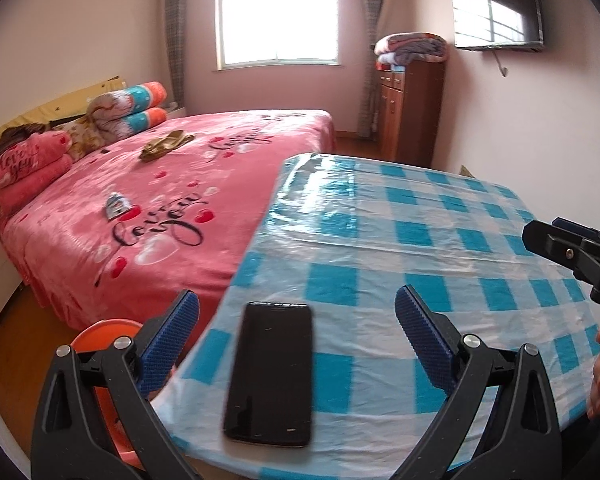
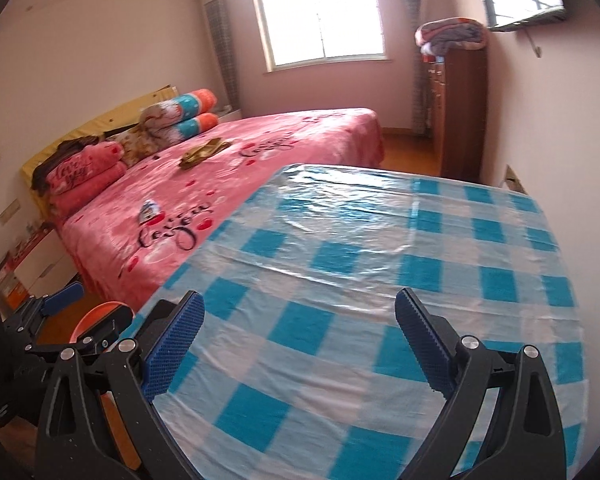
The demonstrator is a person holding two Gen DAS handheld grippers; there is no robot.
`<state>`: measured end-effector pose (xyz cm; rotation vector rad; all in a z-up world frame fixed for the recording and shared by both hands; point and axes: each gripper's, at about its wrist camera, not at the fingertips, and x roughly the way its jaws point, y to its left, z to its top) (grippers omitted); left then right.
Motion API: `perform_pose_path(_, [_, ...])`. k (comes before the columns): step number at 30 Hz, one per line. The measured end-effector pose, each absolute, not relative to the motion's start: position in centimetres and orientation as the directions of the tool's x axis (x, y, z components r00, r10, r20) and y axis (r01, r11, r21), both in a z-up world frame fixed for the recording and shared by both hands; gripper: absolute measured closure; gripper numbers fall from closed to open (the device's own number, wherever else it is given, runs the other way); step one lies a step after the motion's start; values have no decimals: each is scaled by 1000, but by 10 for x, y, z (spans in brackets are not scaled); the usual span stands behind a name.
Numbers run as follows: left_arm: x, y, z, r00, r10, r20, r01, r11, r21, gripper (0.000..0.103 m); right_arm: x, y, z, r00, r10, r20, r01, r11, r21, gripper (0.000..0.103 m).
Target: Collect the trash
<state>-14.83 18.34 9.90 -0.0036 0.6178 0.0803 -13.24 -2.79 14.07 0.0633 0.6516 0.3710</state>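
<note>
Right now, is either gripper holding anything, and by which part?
Nothing is held. The left gripper is open, its jaws either side of the black smartphone without touching it; the right gripper is open and empty.

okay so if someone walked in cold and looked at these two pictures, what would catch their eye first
Probably the big pink bed with its heart and script print, filling the left of the room under the bright window. Next, the blue-and-white checked table in front, with a black phone lying flat near its edge between the open left gripper fingers.
</note>
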Motion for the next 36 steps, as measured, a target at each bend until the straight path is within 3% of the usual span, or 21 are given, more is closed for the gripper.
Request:
perform_pose_path(18, [-132, 108, 102, 814, -33, -581, 70, 997, 42, 4, -154, -113, 134, 796, 206, -569, -143, 978, 154, 8])
perform_pose_path(36, [-136, 74, 114, 821, -89, -564, 114, 993, 8, 4, -187, -154, 137, 828, 95, -553, -34, 992, 120, 8])
